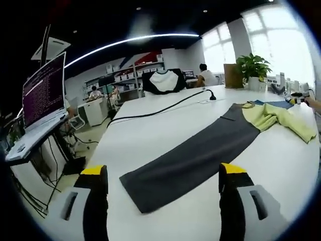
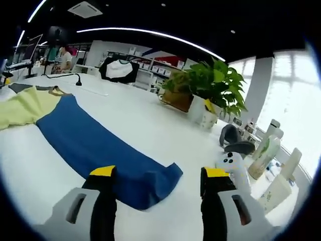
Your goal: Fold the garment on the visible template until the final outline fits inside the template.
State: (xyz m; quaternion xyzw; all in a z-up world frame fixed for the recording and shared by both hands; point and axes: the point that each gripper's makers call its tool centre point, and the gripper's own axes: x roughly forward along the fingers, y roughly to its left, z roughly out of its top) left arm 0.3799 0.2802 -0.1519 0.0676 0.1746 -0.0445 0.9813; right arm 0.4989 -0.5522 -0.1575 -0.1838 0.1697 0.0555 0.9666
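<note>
Left gripper view: left gripper [image 1: 163,193] at the bottom of the frame, jaws wide apart, holding nothing. Just above them a dark grey sleeve [image 1: 193,158] lies flat on the white table [image 1: 150,130], running diagonally to the upper right, where the garment's yellow part [image 1: 278,118] sits crumpled. A black cable [image 1: 160,108] crosses the table beyond it. Laptop [image 1: 42,95] at left, potted plant [image 1: 253,68] upper right.

Right gripper view: right gripper [image 2: 159,193] at the bottom, jaws wide apart, empty. Blue sleeve [image 2: 95,145] stretches from the upper left down to the jaws, its end between them. Bottles [image 2: 266,155] at right.
</note>
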